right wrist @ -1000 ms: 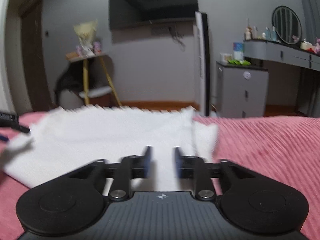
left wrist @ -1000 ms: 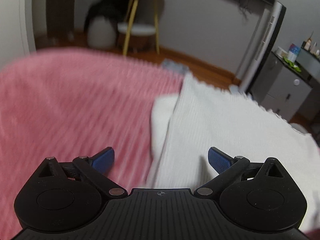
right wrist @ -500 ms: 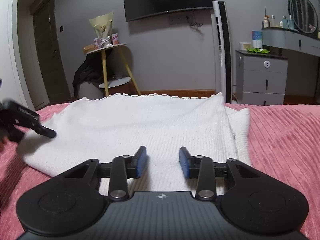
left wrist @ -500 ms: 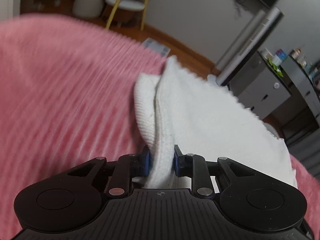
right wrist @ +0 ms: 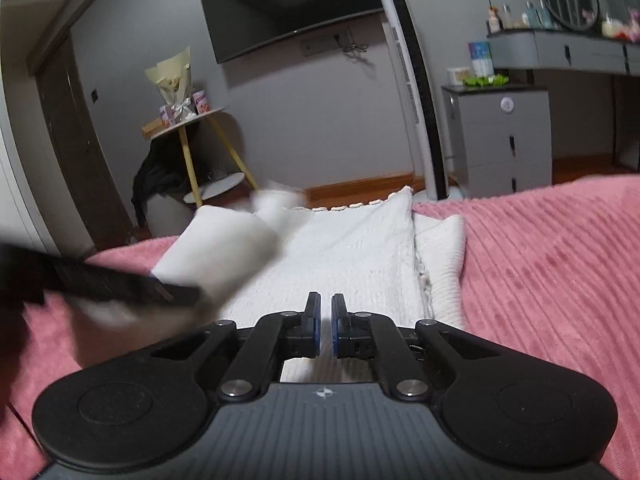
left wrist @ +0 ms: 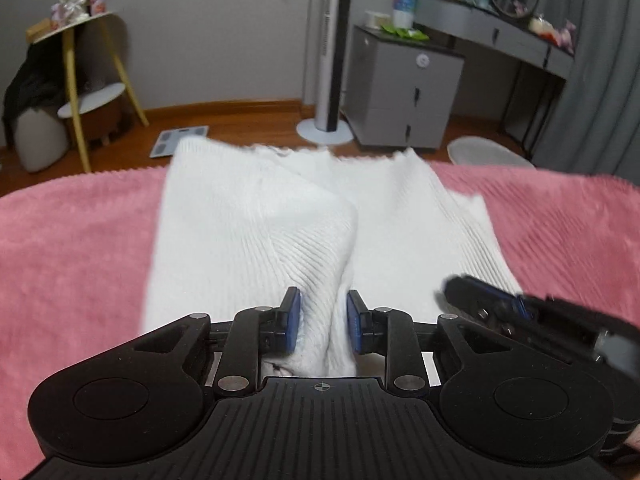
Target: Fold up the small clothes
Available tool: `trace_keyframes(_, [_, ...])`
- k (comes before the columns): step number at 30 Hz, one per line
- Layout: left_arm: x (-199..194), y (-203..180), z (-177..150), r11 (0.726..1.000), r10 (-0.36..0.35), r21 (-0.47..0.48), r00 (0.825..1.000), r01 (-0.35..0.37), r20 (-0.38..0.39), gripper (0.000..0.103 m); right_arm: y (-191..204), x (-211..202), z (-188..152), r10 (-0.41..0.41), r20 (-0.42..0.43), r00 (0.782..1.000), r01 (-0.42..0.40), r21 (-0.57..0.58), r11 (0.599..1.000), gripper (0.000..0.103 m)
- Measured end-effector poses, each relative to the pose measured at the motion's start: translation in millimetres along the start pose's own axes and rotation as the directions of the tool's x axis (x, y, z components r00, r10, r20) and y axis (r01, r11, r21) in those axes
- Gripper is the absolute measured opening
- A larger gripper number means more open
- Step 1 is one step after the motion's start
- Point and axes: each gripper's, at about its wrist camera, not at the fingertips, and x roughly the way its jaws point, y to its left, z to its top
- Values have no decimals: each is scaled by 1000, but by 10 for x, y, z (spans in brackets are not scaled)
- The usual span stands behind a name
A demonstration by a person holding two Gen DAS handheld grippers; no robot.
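Note:
A white ribbed knit garment (left wrist: 248,232) lies on a pink bedspread (left wrist: 72,248). My left gripper (left wrist: 323,322) is shut on a bunched fold of the garment's left side and holds it lifted over the middle. In the right wrist view the garment (right wrist: 360,248) lies ahead, and the left gripper (right wrist: 120,280) shows blurred at the left with the raised fold. My right gripper (right wrist: 326,330) has its jaws nearly together, low over the garment's near edge, with a thin gap showing between the pads; it also shows in the left wrist view (left wrist: 500,304).
The pink bedspread (right wrist: 560,260) spreads to both sides. Beyond the bed's far edge are a tower fan (left wrist: 332,40), a grey cabinet (left wrist: 404,88), a yellow-legged side table (left wrist: 80,56) and a scale (left wrist: 180,142) on the wooden floor.
My left gripper shut on the garment's left edge, then lifted and carried it toward the middle. My right gripper opened a little and then closed again near the garment's front edge.

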Motion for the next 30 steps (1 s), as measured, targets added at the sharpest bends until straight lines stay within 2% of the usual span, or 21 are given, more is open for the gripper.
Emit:
trace_keyframes(1, [5,-53,-42,1000,11,10,1000,-11,21,43,-26,19,4,13,-11,1000,-13,15,1000,5])
trace_keyframes(2, [5,-84,-69,1000,4,10,999,-5,37,56,-43,39,-3,21,-22,1000,-20,26,999,5])
trace_keyframes(5, [-64,-110,-86,1000,6,0,999,-6,39,65,-104,91,-17,27,-46,999,-25,53,998,4])
trace_keyframes(9, [-530,52,-168,996,-36,-75,994,44,103,72,-158,87,2,64,-46,997,-59,85,995,4])
trace_keyframes(11, [-761,184,-238,993,-12,-114,990,29,143,79,-148,67,-1,88,-39,995,-84,97,992,4])
trace_keyframes(12, [-864,256,-311,991,27,-133,987,-6,156,81,-150,68,1,109,-42,993,-103,111,988,4])
trace_keyframes(14, [-1005,378,-456,985,112,-151,977,-85,179,81,-164,75,3,144,-50,988,-136,137,981,4])
trace_keyframes(16, [-995,491,-562,975,170,-171,974,-144,148,81,-171,101,3,173,-64,983,-161,156,975,5])
trace_keyframes(17, [-954,542,-597,970,174,-191,977,-148,122,81,-175,114,-5,186,-76,980,-172,170,970,5])
trace_keyframes(19, [-807,624,-650,972,118,-214,991,-101,68,80,-209,160,-1,218,-100,971,-192,217,957,9])
trace_keyframes(20, [-725,654,-662,970,97,-226,995,-86,38,78,-222,176,-2,235,-112,966,-202,245,948,15])
trace_keyframes(22, [-581,732,-688,964,51,-263,998,-39,39,78,-240,192,10,268,-125,955,-223,291,930,22])
trace_keyframes(25, [-382,856,-788,954,48,-295,999,-50,-14,66,-222,234,83,318,-140,938,-248,374,894,38])
trace_keyframes(27, [-359,946,-809,945,45,-326,999,-36,20,61,-185,293,112,352,-145,925,-266,416,870,52])
trace_keyframes(30, [-380,1098,-794,914,7,-405,999,9,38,60,-46,461,161,350,-193,917,-251,403,880,57])
